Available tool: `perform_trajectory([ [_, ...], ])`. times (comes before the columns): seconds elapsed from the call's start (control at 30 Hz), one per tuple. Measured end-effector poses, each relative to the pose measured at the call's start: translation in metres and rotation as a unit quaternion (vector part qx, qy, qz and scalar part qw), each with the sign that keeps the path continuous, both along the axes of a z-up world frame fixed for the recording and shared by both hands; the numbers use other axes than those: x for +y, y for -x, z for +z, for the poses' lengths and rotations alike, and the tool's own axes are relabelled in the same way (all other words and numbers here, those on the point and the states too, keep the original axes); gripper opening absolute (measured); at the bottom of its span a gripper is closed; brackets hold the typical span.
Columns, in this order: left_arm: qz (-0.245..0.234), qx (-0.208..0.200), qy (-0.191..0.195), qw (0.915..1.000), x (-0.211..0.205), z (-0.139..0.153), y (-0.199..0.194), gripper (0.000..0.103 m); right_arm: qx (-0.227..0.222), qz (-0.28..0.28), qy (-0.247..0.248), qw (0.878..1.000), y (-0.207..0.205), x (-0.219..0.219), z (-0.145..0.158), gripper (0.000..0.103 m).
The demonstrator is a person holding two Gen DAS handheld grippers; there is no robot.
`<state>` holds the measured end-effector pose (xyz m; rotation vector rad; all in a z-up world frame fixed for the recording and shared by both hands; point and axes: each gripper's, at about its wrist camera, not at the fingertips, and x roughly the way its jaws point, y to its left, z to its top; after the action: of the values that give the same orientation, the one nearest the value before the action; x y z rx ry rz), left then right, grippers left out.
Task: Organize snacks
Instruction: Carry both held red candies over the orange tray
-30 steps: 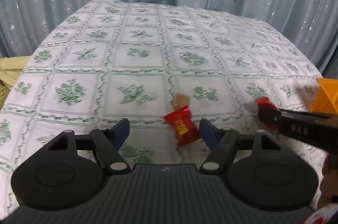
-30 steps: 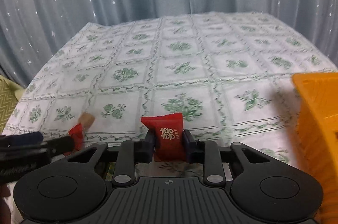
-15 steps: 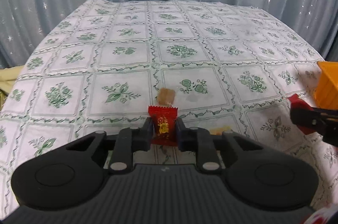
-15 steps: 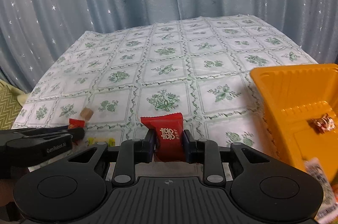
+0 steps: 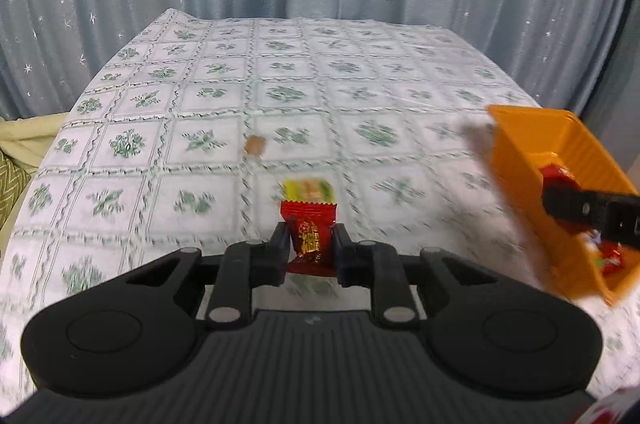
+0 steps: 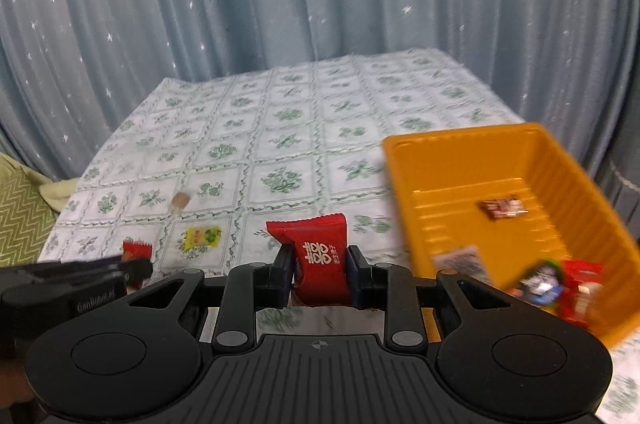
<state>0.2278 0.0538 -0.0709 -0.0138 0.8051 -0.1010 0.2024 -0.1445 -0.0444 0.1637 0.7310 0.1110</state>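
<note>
While both of my claws are pinched tight, each has a red packet between its fingers: my left claw [image 5: 310,250] grips a red candy packet [image 5: 309,238] with gold print, held upright above the tablecloth [image 5: 208,95], and my right claw [image 6: 320,274] grips a larger red packet [image 6: 318,258] with white characters on it, also upright and lifted clear of the table. Just ahead of my left claw a yellow-green packet [image 6: 199,238] lies flat on the cloth, and farther out sits a small brown candy [image 6: 181,199]; neither is touched by anything. Off to my right stands the orange bin [image 6: 460,159], its near end below and beside my right claw, which the left view shows reaching over the bin's side wall. Inside the bin I see a small brown-wrapped sweet [image 6: 502,207] toward the far end and a loose pile of wrappers [image 6: 560,284] at the near end, red ones among them, though blur keeps me from counting them. I judge the sorting well under way: several snacks are already in the bin, two more are in my grip and on their way, and at least the yellow-green packet and the brown candy remain on the cloth to be collected. My right packet looks closest to being dropped in.
</note>
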Motion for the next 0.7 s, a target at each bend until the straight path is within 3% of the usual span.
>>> perform_trajectory([
  [0.33,-0.022,-0.004,0.032,0.9993,-0.041,0.035,0.081,0.020,-0.011,-0.046,0.015,0.999,0.072,-0.044,0.039,0.028],
  [0.7,-0.072,-0.023,0.035,0.9966,-0.092,0.065,0.117,0.020,-0.008,-0.094,0.013,0.995,0.121,-0.090,0.053,0.028],
])
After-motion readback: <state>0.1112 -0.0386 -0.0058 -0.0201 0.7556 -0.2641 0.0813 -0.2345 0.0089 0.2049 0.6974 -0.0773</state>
